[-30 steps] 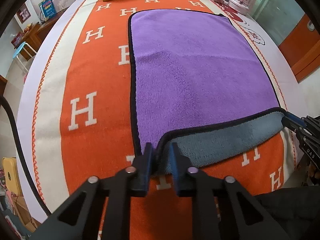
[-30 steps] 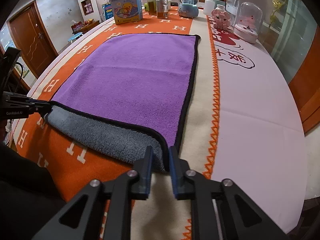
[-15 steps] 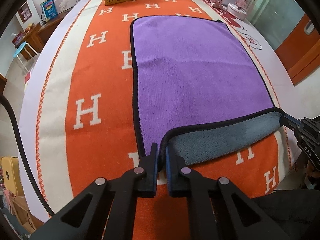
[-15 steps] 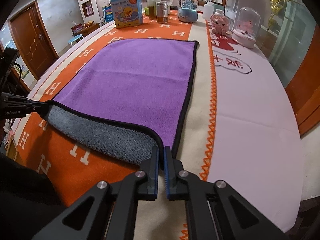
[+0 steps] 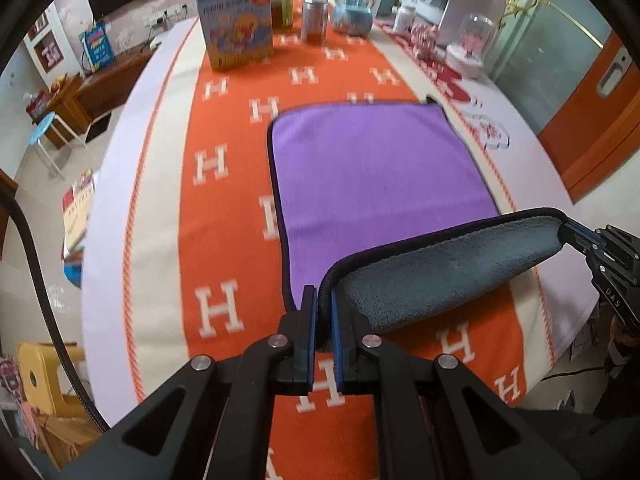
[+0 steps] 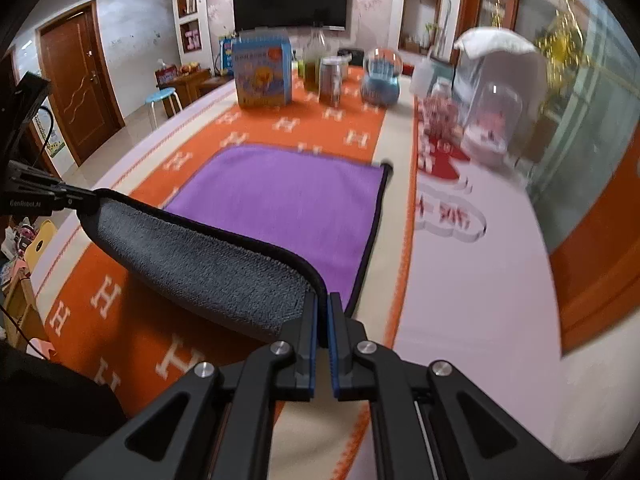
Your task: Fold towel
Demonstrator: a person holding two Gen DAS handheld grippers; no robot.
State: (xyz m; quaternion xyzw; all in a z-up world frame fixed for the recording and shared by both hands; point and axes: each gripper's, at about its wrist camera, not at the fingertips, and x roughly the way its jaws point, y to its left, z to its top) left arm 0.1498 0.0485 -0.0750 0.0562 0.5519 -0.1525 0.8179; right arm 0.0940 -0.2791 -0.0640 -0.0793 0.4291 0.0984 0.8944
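A purple towel [image 5: 376, 168] with a grey underside and black hem lies on the orange H-patterned tablecloth [image 5: 224, 208]. My left gripper [image 5: 325, 300] is shut on the towel's near left corner. My right gripper [image 6: 323, 308] is shut on the near right corner; it also shows at the right of the left wrist view [image 5: 576, 236]. The near edge is lifted off the table and curls over, grey side [image 6: 200, 264] facing me. The far part of the towel [image 6: 288, 200] lies flat. The left gripper shows at the left of the right wrist view [image 6: 76, 200].
At the table's far end stand a blue picture box [image 5: 236, 36], a jar [image 5: 314, 20], a bottle [image 6: 314, 64], a snow globe [image 5: 354, 12] and a glass dome [image 5: 472, 44]. A blue stool [image 6: 162, 100] and a wooden door [image 6: 74, 80] are beyond on the left.
Both grippers closed on the towel's near corners, then rose and moved forward, lifting the near edge and curling it over the flat part. The views now tilt up toward the room.
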